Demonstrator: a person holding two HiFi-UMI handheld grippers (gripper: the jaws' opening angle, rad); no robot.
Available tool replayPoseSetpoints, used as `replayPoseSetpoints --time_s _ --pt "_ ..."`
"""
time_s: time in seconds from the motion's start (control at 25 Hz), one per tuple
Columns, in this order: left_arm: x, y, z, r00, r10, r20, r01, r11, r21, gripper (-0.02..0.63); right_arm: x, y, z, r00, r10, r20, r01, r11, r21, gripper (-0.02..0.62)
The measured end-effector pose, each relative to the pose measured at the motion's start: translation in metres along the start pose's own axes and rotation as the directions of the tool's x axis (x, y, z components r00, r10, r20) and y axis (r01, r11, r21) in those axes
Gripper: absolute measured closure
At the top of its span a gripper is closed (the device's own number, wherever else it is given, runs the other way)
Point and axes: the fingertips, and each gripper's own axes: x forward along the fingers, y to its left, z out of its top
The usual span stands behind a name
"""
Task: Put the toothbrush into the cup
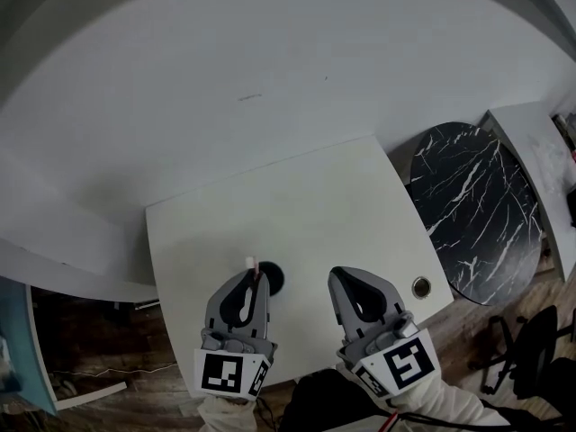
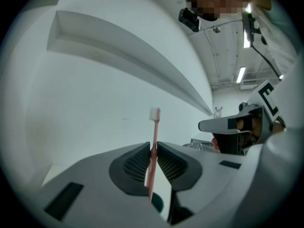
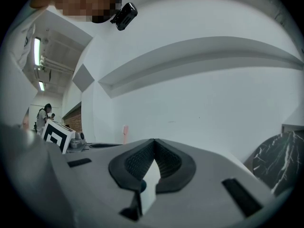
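Note:
A pink toothbrush (image 2: 154, 141) with white bristles stands upright, and my left gripper (image 2: 153, 148) is shut on its handle. In the head view the brush's head (image 1: 251, 263) pokes out at the tips of the left gripper (image 1: 253, 274), right beside a small dark cup (image 1: 274, 280) on the white table (image 1: 297, 205). The cup's dark rim (image 2: 157, 203) shows below the jaws in the left gripper view. My right gripper (image 1: 341, 275) hovers to the right of the cup, shut and empty (image 3: 154, 142). From the right gripper view the toothbrush (image 3: 125, 133) appears to the left.
A round black marble table (image 1: 477, 210) stands to the right of the white one. A metal cable grommet (image 1: 421, 287) sits near the white table's right front corner. A black chair (image 1: 531, 340) is at far right. A white wall lies behind.

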Motion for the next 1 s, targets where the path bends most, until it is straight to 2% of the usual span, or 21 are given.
replayPoseSetpoints --time_s 0.16,0.52,1.0 --pt "0.006 0.003 -0.006 0.999 0.012 0.036 -0.013 1.0 0.014 0.551 0.008 -0.001 -0.012 1.0 0.002 -0.004 -0.002 1.0 -0.023 0.592" --pt "0.015 0.009 -0.022 0.994 0.059 0.093 -0.061 0.998 0.014 0.551 0.017 -0.003 -0.041 1.0 -0.004 -0.018 0.004 1.0 0.008 0.592" --pt "0.025 0.019 -0.055 0.993 0.097 0.065 -0.099 0.995 0.029 0.551 0.028 -0.009 -0.07 0.998 -0.025 -0.057 0.026 0.999 0.028 0.592"
